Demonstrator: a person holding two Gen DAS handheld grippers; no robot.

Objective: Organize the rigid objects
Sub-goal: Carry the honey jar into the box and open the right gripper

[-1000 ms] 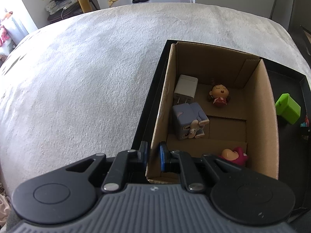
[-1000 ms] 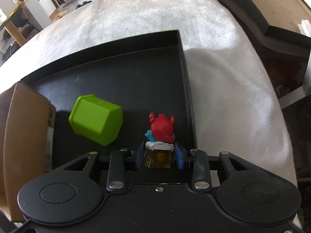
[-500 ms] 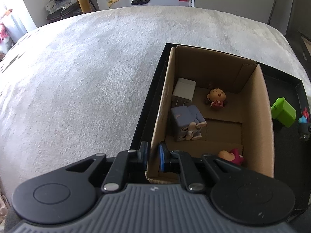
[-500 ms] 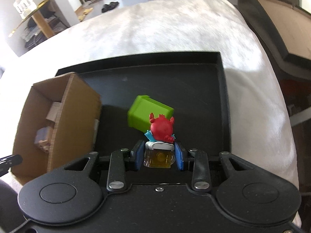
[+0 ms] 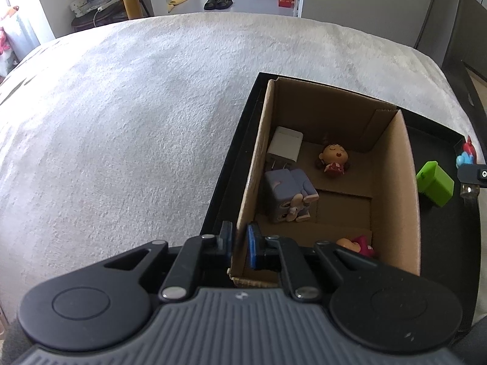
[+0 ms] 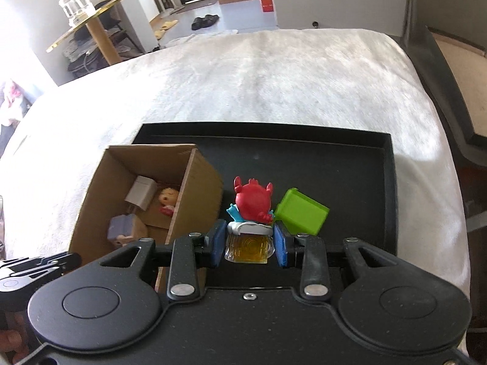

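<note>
My right gripper (image 6: 249, 245) is shut on a red crab figurine (image 6: 252, 202) with a clear amber base, held above the black tray (image 6: 350, 164). My left gripper (image 5: 238, 245) is shut on the near left wall of the cardboard box (image 5: 255, 164). The box (image 6: 201, 188) holds a white charger (image 5: 284, 147), a doll-head figure (image 5: 333, 156), a purple block toy (image 5: 287, 193) and a pink toy (image 5: 357, 245). A green block (image 6: 301, 211) lies on the tray to the right of the box; it also shows in the left wrist view (image 5: 435, 182).
The tray sits on a white fuzzy blanket (image 5: 121, 121). A dark couch edge (image 6: 438, 60) runs along the right. A gold-topped side table (image 6: 91, 30) and slippers (image 5: 216, 3) stand beyond the blanket.
My right gripper has lifted and pulled back with the crab figurine, bringing the box into its view. The left gripper stays clamped on the box wall.
</note>
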